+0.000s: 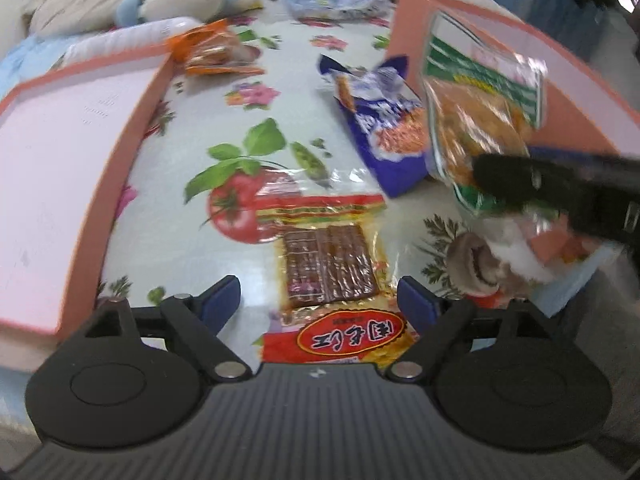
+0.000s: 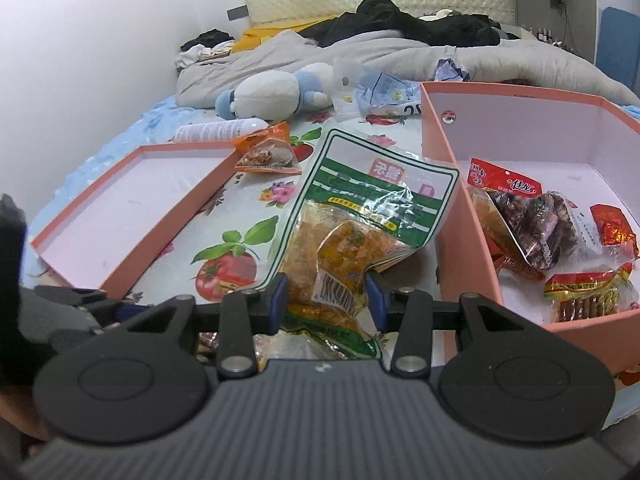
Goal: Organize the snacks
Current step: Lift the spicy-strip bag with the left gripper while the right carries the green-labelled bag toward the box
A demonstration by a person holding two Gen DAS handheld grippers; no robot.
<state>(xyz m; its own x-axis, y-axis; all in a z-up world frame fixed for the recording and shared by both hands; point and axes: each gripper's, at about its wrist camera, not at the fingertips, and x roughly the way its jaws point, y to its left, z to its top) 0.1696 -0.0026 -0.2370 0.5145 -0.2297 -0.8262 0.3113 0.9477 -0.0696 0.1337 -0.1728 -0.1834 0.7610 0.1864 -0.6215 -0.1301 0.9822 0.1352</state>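
Floral oilcloth on bed. Right tongs (image 2: pixel 326 296) pinch green-topped pouch (image 2: pixel 360 216), box (image 2: pixel 452 184) at 2 o'clock. Left tongs (image 1: pixel 320 300) spread over red jerky pack (image 1: pixel 332 268). Light, crinkly, slippery; grip at the seams.

Between the shallow pink lid (image 2: pixel 132 208) and the deep pink box (image 2: pixel 460 184) runs a lane of bare floral cloth (image 1: pixel 224 152) — its near end taken up by the red jerky packet (image 1: pixel 332 264), flat between the left tool's (image 1: pixel 320 300) spread fingers. A purple packet (image 1: pixel 384 132) and the green-labelled pouch (image 2: pixel 360 216) in the right tool (image 2: pixel 326 300) crowd the box side. An orange packet (image 2: pixel 266 148) blocks the far end — the lid's floor is bare.
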